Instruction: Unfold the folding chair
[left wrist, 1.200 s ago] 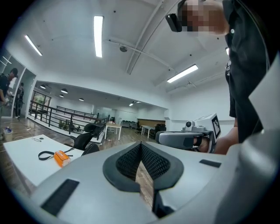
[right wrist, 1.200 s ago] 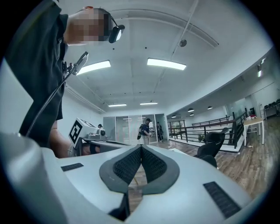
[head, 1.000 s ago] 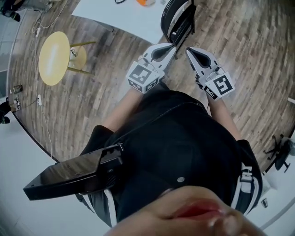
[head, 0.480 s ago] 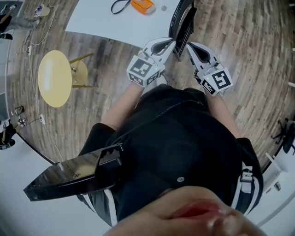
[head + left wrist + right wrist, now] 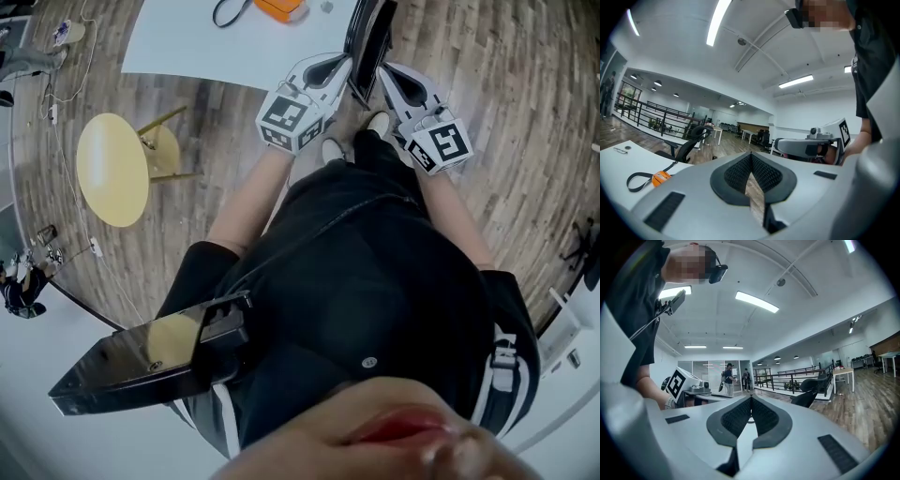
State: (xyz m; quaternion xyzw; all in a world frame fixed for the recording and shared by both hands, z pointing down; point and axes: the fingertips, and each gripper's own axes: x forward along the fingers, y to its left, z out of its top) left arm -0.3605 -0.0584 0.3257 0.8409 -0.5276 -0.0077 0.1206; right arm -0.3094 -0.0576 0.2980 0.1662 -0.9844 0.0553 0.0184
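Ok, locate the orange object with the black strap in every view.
Head view: orange object at the top edge, on the white table.
Left gripper view: lower left, on the table.
Right gripper view: not in it.
Shared landmark: the white table, in the head and left gripper views.

The folding chair (image 5: pixel 369 45) was black. It was folded up flat, so from above it looked like a thin dark strip with a lighter gap down the middle. It stood up on the wooden floor (image 5: pixel 487 84), at the top of the head view, and its far end ran out of the picture. The white table (image 5: pixel 187 47) was just beside it on the left. The person's white shoes (image 5: pixel 378 123) were near its lower end.
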